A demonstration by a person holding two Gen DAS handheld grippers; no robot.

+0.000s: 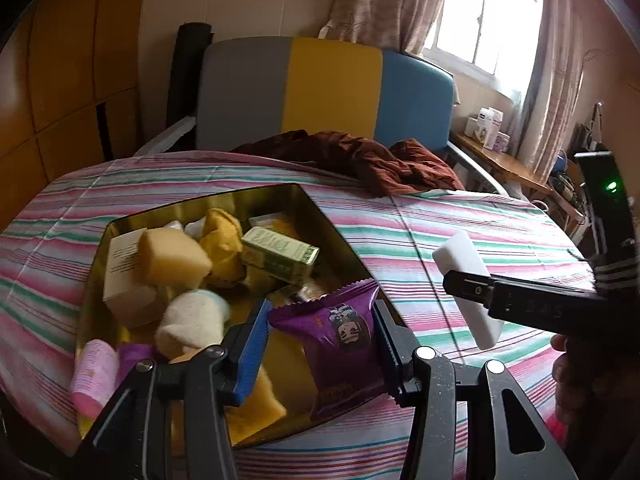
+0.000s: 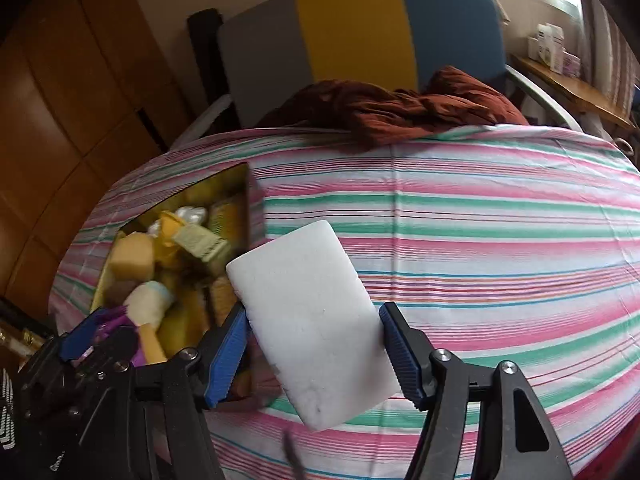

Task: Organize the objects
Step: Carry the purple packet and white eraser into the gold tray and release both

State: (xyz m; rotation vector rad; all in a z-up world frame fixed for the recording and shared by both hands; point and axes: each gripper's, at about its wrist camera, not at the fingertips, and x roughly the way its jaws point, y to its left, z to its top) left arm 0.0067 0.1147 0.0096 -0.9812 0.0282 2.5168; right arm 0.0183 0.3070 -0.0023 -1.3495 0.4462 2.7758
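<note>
I have the left claw (image 1: 320, 344) clamped on a purple snack packet (image 1: 334, 354), its blue pads pressing the packet's two sides, and the packet hangs over the near right corner of the gold tin (image 1: 256, 198), partly above the tin's rim. The tin sits on the striped cloth of the counter (image 1: 440, 216) and holds a jumble: a yellow sponge block (image 1: 174, 258), a green and gold wrapped box (image 1: 282, 254), a white carton (image 1: 120, 276), a cream plush piece (image 1: 192, 322), a yellow pouch (image 1: 224, 240) and a pink tube (image 1: 96, 378) leaning at the near left edge. From the left wrist view I see the right claw (image 1: 468, 292) off to the right, well apart from the tin, gripping a white foam block (image 1: 464, 260) that stands tilted above the cloth. From the right wrist view, that right claw (image 2: 314, 340) is closed on the white foam block (image 2: 308, 320), the pads touching its long edges, the block slanting up and to the left over the stripes. The gold tin (image 2: 252, 208) lies to the left of the block there, and the left claw (image 2: 86, 334) shows at the lower left by the tin's near end. A rumpled brown cloth (image 2: 400, 108) lies at the far edge of the counter, in front of a grey, yellow and blue chair back (image 2: 352, 24).
</note>
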